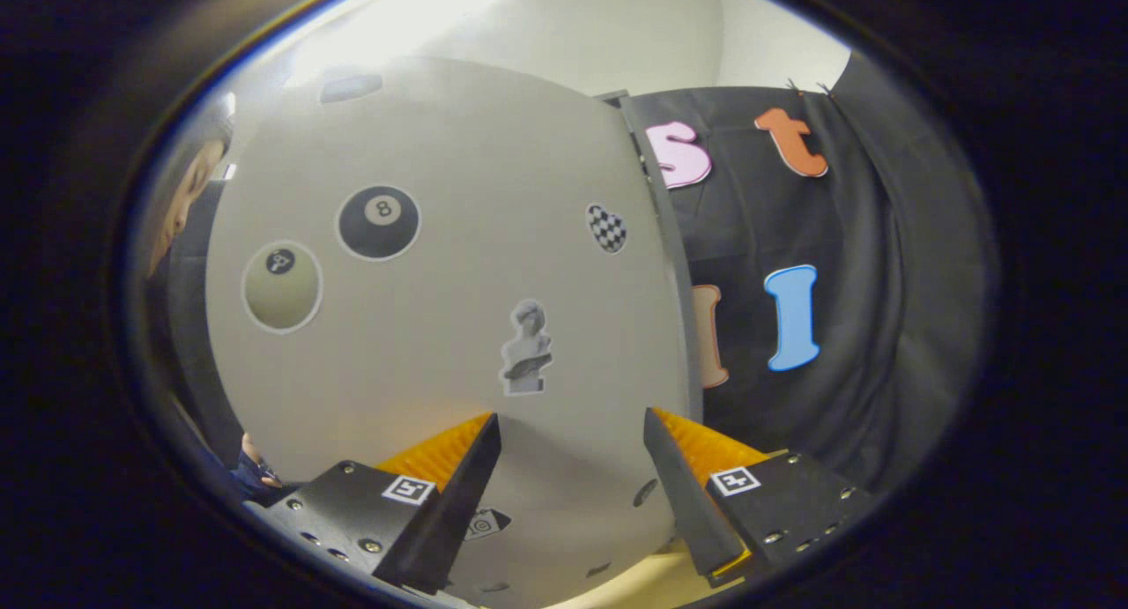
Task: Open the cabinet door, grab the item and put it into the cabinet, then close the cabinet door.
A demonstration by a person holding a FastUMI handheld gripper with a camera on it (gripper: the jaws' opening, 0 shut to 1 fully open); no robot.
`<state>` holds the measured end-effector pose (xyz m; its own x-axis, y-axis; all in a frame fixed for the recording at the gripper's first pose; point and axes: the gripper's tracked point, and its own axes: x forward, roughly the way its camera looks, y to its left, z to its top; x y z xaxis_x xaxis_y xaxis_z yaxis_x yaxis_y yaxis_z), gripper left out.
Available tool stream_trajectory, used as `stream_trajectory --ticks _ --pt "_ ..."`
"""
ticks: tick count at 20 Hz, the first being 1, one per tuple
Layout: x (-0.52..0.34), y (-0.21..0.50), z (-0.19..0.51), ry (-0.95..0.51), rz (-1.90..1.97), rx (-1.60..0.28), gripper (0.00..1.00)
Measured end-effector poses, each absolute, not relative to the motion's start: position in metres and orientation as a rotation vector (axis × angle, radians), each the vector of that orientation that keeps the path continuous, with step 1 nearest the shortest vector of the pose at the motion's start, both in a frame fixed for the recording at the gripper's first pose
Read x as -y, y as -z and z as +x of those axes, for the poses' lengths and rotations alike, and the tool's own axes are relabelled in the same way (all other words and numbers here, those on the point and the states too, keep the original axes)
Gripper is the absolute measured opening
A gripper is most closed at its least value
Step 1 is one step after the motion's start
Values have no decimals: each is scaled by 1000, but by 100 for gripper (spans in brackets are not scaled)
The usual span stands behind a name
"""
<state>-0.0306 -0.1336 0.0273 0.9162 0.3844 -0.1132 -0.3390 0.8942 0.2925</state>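
The cabinet door carries stickers. One is an eight-ball sticker — the number 8 reads clearly in its pale centre circle. To its left and a little nearer sits a pale ball sticker with a small dark circle holding a figure too blurred to read. Low on the door, just behind the left finger, a small sticker shows a circled mark like a copyright sign — not sharp enough to be sure. Each finger of the gripper, held apart with the door beyond them, bears a square black-and-white marker tag, no words on it.
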Motion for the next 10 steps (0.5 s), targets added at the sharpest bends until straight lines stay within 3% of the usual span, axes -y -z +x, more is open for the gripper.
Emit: stream_trajectory --ticks 10 --pt "38 0 13 -431 227 -212 98"
